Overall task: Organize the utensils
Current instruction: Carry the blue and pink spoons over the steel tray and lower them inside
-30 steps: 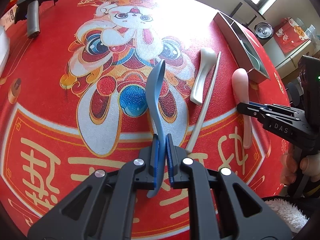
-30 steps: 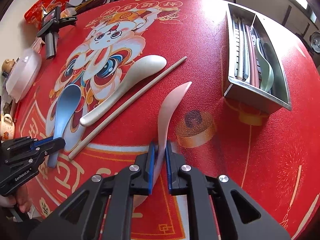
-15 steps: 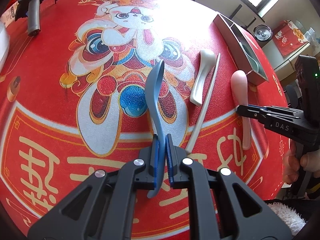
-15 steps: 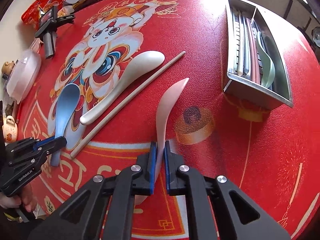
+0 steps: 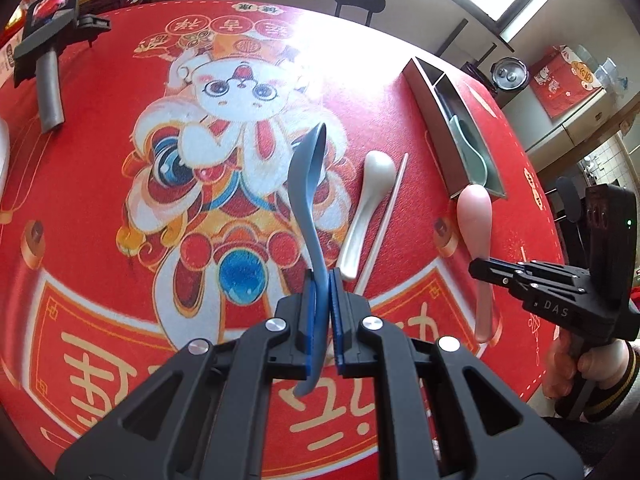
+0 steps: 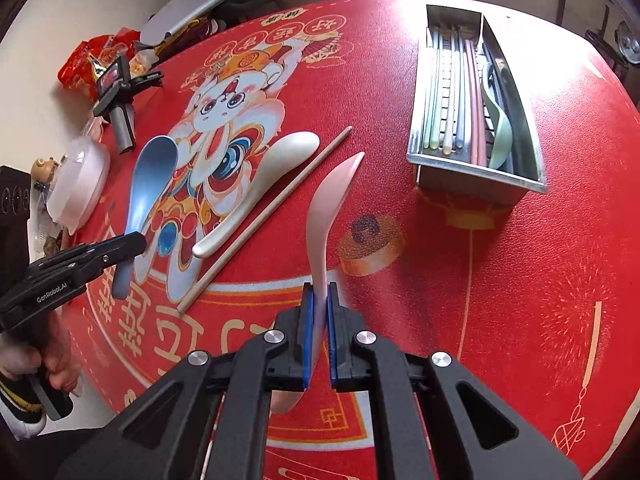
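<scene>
Gripping a slate-blue plastic soup spoon (image 5: 306, 184) by its handle, the left gripper (image 5: 320, 312) has its blue pads pressed shut on it, bowl pointing away over the red round tablecloth with a cartoon rabbit print (image 5: 120, 240). The right gripper (image 6: 319, 320) is likewise clamped on the handle of a pale pink plastic soup spoon (image 6: 326, 208), and both spoons appear lifted clear of the cloth.

Part of the sorting looks done: the rectangular metal two-compartment utensil tray (image 6: 476, 184) already holds several pastel chopsticks (image 6: 452, 92) in its wider left compartment and a mint-green spoon (image 6: 500, 128) in the narrower right one.

What is left, as far as can be seen: the two held spoons are well apart from the tray and have not yet reached it. A cream-white soup spoon (image 6: 264, 184) and a single beige chopstick (image 6: 272, 212) lie just beside each other on the cloth between the two grippers, untouched. I judge the task roughly past its midpoint, with four pieces to place.
</scene>
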`<state>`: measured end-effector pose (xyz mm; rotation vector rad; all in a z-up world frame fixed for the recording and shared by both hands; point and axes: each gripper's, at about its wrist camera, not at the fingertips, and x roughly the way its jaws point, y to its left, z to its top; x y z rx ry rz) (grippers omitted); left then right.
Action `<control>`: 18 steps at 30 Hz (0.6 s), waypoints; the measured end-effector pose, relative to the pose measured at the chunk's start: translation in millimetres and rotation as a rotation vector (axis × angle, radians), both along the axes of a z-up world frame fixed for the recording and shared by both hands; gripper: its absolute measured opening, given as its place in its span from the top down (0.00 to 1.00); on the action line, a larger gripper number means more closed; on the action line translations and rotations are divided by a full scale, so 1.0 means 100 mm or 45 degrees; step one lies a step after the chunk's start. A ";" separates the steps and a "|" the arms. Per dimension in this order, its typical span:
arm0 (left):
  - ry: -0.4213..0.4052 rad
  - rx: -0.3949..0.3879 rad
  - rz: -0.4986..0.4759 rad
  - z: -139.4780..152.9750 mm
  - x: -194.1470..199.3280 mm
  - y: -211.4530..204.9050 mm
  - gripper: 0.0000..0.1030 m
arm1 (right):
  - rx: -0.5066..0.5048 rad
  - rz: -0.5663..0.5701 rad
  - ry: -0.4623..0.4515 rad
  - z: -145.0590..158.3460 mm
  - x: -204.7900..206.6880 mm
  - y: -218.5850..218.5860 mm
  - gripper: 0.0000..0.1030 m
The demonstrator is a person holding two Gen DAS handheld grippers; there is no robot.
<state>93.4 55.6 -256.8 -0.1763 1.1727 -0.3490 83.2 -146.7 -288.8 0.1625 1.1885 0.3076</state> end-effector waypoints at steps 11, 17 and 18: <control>-0.023 -0.097 -0.159 0.33 0.72 -0.94 0.89 | -0.035 -0.122 -0.119 0.40 0.44 -0.72 0.94; 0.027 -0.168 -0.182 0.34 1.36 -1.56 0.89 | -0.078 -0.139 -0.133 0.40 0.87 -1.02 0.94; 0.044 -0.177 -0.181 0.33 1.47 -1.66 0.89 | -0.083 -0.139 -0.128 0.38 0.93 -1.04 0.94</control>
